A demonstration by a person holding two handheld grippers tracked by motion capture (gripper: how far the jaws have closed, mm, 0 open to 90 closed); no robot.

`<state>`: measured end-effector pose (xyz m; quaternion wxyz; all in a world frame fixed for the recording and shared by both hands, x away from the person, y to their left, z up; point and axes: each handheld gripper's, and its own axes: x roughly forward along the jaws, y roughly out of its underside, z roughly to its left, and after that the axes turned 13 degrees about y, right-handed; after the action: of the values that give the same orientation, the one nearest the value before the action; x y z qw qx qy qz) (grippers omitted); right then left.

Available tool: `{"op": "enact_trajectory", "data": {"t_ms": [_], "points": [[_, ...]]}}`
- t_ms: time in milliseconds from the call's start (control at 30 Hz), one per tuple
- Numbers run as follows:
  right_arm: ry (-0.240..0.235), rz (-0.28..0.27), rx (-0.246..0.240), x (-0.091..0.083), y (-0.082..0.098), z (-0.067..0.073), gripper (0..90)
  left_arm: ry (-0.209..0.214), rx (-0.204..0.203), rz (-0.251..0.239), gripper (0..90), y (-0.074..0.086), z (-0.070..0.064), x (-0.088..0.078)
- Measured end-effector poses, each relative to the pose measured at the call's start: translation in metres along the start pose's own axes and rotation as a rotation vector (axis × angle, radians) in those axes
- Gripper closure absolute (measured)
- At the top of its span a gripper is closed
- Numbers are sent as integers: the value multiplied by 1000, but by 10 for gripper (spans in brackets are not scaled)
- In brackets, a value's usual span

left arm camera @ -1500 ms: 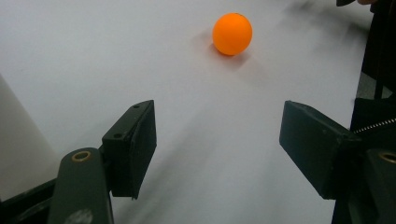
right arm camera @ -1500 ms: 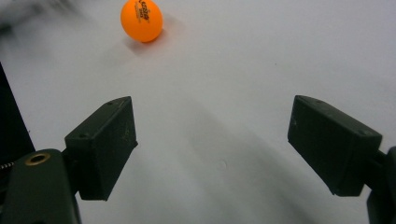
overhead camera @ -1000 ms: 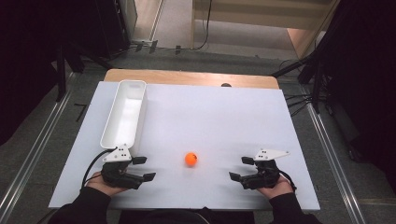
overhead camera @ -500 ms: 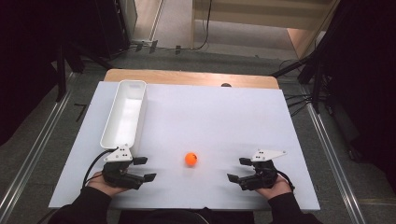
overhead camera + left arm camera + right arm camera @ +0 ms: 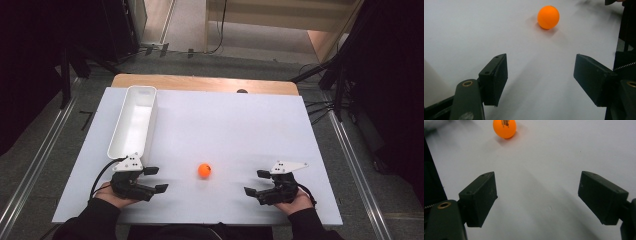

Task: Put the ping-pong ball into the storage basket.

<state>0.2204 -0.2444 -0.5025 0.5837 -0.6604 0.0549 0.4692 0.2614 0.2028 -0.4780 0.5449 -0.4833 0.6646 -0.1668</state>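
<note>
The left tool (image 5: pixel 153 179) lies low over the near left part of the desk (image 5: pixel 240 125), its two black jaws standing apart with nothing between them. In the left gripper view (image 5: pixel 540 82) the jaws are blunt, matte blocks with squared faces and small screw holes, and bare white surface shows in the gap. The right tool (image 5: pixel 259 182) mirrors it at the near right, jaws likewise spread and empty; in the right gripper view (image 5: pixel 537 200) its pads are the same dull black blocks, lightly scuffed. Each tool carries a pale grey three-cornered plate on top and trails a dark cable.

Both tools point inward toward each other, held roughly level just above the desk. The person's left hand (image 5: pixel 112 192) and right hand (image 5: pixel 295 200) cup the tool bodies from below, dark sleeves entering from the bottom edge.

Between the two tools, apart from both, an orange ball (image 5: pixel 204 170) rests on the desk. It is small, round and smooth with a slight sheen; the right gripper view shows faint print on it (image 5: pixel 504 128), and it sits ahead of the left jaws as well (image 5: pixel 548 17).

Just beyond the left tool stands a long white tray (image 5: pixel 120 134), narrow, round-cornered, smooth-walled plastic, running away along the desk's left side. The desk top is a flat matte white sheet over a wooden board.
</note>
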Motion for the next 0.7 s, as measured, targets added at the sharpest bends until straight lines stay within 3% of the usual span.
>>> {"op": "enact_trajectory", "data": {"t_ms": [367, 533, 700], "points": [[3, 8, 0, -1, 2, 0, 140, -2, 5, 5, 279, -3, 1, 3], [7, 7, 0, -1, 2, -1, 140, 34, -11, -34, 238, -6, 1, 1], [4, 2, -5, 0, 1, -1, 140, 47, -12, -39, 213, -9, -1, 2]]}}
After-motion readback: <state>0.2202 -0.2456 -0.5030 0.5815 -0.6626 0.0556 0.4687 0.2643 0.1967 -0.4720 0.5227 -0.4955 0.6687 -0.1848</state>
